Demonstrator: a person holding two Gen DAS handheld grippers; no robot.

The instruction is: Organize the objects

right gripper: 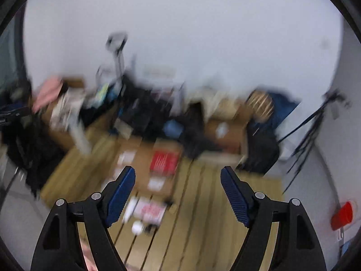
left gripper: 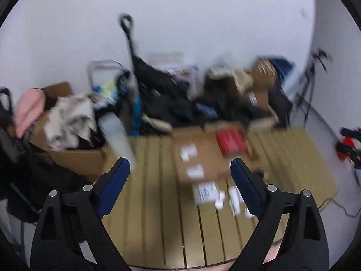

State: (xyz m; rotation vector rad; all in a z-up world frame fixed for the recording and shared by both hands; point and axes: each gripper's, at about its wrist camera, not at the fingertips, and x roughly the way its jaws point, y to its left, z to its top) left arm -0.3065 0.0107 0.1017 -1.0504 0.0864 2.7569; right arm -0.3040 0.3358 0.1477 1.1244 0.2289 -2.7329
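- The tall pale bottle (left gripper: 118,140) stands at the far left edge of the slatted table (left gripper: 158,214), hard against the open carton of clothes (left gripper: 67,122). It looks top-heavy; a sweep of an arm that way could tip it off the edge.
- The left gripper (left gripper: 180,167) hangs above the table with its jaws spread wide and nothing between them. Both views are smeared, so aiming from here risks closing on the wrong thing.
- The flat cardboard box (left gripper: 198,155) lies mid-table toward the far edge, with a red packet (left gripper: 230,142) on its right part. Lifting the box by one side would likely slide the packet off.
- The small white pieces (left gripper: 225,201) and a labelled white box (left gripper: 205,194) lie just nearer than the cardboard box. They are too blurred to identify; being light, they could scatter or roll between slats if nudged.
- The right gripper (right gripper: 178,178) also stands wide open and empty above the table.
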